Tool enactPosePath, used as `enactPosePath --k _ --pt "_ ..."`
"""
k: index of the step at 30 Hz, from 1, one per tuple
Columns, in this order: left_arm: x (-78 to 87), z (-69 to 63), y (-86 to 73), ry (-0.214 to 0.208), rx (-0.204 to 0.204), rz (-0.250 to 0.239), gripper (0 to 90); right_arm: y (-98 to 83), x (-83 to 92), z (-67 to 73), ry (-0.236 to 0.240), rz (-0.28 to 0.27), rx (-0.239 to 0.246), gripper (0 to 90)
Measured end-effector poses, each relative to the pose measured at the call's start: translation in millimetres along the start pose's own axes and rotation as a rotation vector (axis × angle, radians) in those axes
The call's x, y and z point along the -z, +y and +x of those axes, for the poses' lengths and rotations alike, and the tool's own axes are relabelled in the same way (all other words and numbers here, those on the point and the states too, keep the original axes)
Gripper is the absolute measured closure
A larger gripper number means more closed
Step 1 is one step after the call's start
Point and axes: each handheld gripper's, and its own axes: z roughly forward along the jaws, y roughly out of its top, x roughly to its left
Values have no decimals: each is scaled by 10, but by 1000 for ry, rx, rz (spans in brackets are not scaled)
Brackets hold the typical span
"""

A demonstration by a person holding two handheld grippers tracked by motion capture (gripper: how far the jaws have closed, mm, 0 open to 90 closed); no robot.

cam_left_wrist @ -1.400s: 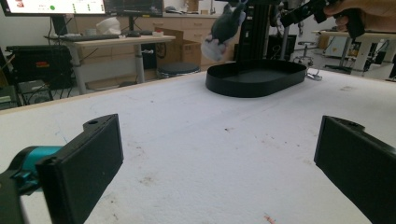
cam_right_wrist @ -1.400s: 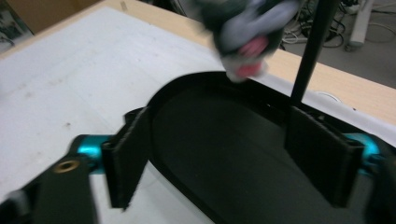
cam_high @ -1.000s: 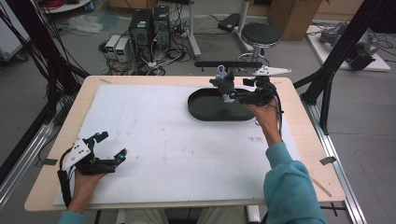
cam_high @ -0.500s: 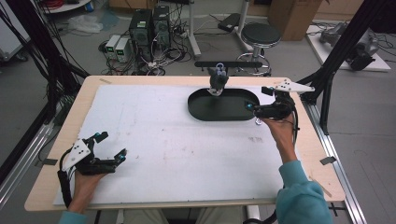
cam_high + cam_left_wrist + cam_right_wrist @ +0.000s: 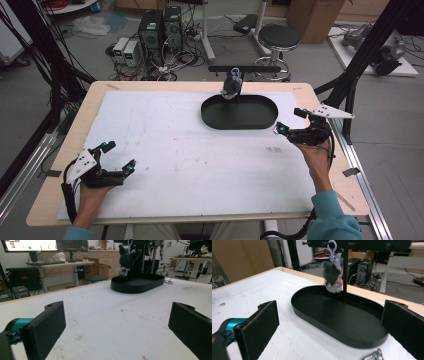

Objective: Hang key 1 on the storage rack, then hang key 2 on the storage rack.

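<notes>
Plush toy (image 5: 333, 273), one soft grey one, is hanging over one oval black tray (image 5: 240, 122) near the table's far edge; right gripper (image 5: 288, 122) and left gripper (image 5: 120, 156) are both spreading wide, holding nothing.

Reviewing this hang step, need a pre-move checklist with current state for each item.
1. Plush keychain hung by its clip on the black stand: ok.
2. Right gripper open, fingers wide apart, nothing between them: ok.
3. Right gripper clear of the black tray, beside its right end: ok.
4. Left gripper open and empty, over the white mat: ok.
5. Small metal piece near the tray's rim, what it is: cannot tell.
</notes>
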Motion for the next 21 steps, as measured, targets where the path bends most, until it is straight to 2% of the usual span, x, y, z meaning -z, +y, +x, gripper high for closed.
enactPosePath --k 6,11,16,21 --pt "0 0 0 -1 0 -1 17 -157 125 30 -18 -29 3 7" --pt "0 -1 -1 -3 0 -2 17 -252 140 38 -27 -39 -8 7" --pt "-3 -5 -1 0 -4 -4 17 -263 155 36 -32 -40 0 7" --pt "1 -10 0 -1 -15 -1 17 -265 163 16 -41 -41 -11 7"
